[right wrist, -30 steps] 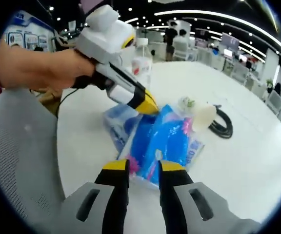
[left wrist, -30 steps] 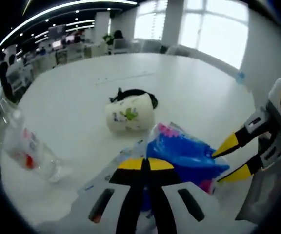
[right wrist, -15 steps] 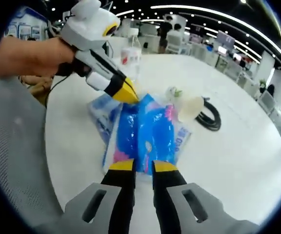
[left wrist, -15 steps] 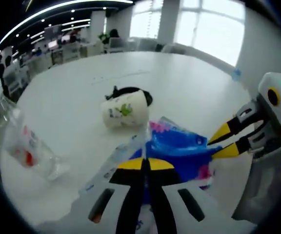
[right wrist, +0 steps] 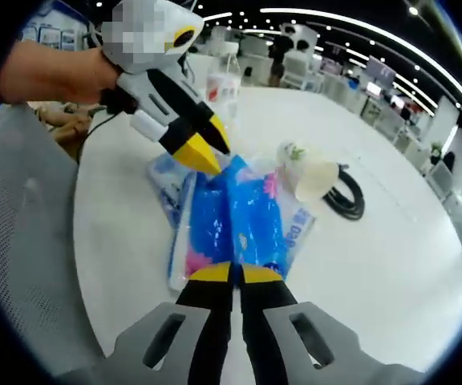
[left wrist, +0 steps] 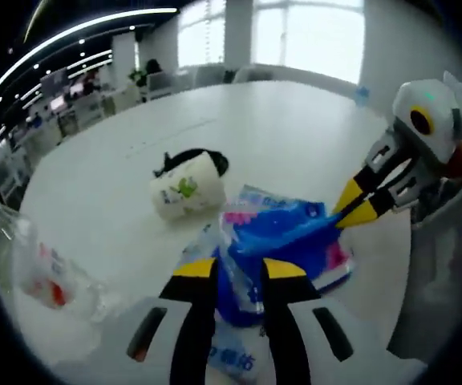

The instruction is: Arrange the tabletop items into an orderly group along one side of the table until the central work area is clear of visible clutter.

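A blue and pink plastic pack (right wrist: 243,220) is seen lying on the white round bench (right wrist: 391,241), near the edge where a grey chair back (right wrist: 22,241) stands. In the right gripper view, the right hand-held gripper (right wrist: 236,275) is seen at the near end of the pack, and its yellow-tipped jaws are pressed together on the pack's edge. The left hand-held gripper (right wrist: 203,148) is seen coming in from the left, held by a person's hand (right wrist: 50,72), with its jaws parted just above the far end of the pack. In the left gripper view, the left hand-held gripper (left wrist: 239,269) is shown with a gap between its jaws, and the plastic pack (left wrist: 283,241) is seen just past them, not pinched. The right hand-held gripper (left wrist: 359,204) is seen there at the right, closed on the pack's far corner. A paper cup (left wrist: 184,190) with a green print is found lying on its side just beyond the pack. A black coiled cable (left wrist: 191,156) is seen right behind the cup. A clear plastic bottle (left wrist: 42,269) with a red and white label is seen lying on the bench off to the left, well apart from the pack.
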`<state>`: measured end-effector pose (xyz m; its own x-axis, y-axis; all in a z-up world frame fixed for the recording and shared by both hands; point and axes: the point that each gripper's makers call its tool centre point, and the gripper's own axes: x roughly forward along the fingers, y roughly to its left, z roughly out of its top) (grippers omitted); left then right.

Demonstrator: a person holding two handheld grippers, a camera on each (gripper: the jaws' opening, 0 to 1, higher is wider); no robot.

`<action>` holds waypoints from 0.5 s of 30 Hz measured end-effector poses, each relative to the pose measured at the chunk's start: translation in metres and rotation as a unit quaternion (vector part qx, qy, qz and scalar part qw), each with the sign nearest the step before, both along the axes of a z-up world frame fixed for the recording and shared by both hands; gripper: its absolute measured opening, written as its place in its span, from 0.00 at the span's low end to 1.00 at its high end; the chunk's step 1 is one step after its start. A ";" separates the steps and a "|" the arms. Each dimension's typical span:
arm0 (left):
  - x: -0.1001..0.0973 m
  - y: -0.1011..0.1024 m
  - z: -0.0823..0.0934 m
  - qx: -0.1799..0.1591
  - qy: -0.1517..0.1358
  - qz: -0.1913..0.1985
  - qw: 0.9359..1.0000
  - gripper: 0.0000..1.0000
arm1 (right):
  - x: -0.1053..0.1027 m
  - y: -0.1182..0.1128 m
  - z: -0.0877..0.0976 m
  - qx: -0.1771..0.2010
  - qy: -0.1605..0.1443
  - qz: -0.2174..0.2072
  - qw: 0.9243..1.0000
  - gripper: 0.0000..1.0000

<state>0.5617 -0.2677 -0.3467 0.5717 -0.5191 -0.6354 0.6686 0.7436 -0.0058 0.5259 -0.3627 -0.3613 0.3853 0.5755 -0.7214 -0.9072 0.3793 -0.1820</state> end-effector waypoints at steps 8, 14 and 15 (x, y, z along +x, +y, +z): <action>0.000 -0.007 -0.007 0.020 0.010 -0.043 0.999 0.21 | -0.001 0.000 0.000 -0.021 -0.024 0.039 0.999 0.01; 0.005 -0.006 -0.012 0.009 0.023 -0.036 0.999 0.19 | -0.002 0.001 0.000 -0.027 -0.036 0.066 0.997 0.01; 0.006 -0.006 -0.013 0.006 0.024 -0.035 0.999 0.17 | -0.002 0.001 0.000 -0.028 -0.036 0.066 0.997 0.01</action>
<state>0.5676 -0.2733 -0.3594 0.5030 -0.5484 -0.6680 0.7178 0.6956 -0.0305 0.5239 -0.3620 -0.3611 0.3605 0.5844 -0.7270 -0.9325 0.2453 -0.2652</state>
